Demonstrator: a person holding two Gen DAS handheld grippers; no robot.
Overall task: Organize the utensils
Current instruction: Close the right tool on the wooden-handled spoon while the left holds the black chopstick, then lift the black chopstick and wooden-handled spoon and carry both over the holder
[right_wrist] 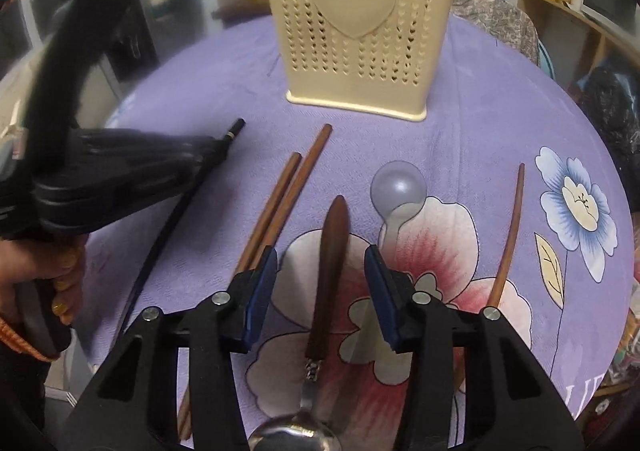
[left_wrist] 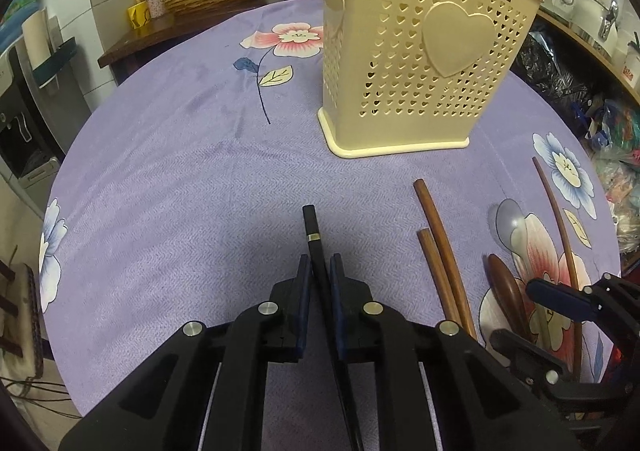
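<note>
My left gripper point(left_wrist: 319, 263) is shut on a black chopstick point(left_wrist: 311, 223), whose gold-banded end sticks out past the fingertips above the purple tablecloth. In the right wrist view the same black chopstick point(right_wrist: 235, 129) pokes out of the left gripper point(right_wrist: 208, 151). My right gripper point(right_wrist: 320, 255) stands open astride the dark wooden handle of a metal spoon point(right_wrist: 332, 235); its blue pads are clear of the handle on both sides. The cream heart-pattern utensil holder point(left_wrist: 420, 51) point(right_wrist: 356, 43) stands upright farther back on the table.
Two brown chopsticks point(right_wrist: 296, 179) lie left of the spoon, with a translucent plastic spoon point(right_wrist: 398, 187) and a thin brown chopstick point(right_wrist: 512, 227) to its right. A person's hand point(right_wrist: 40, 271) holds the left gripper. Shelves and kitchen clutter ring the round table.
</note>
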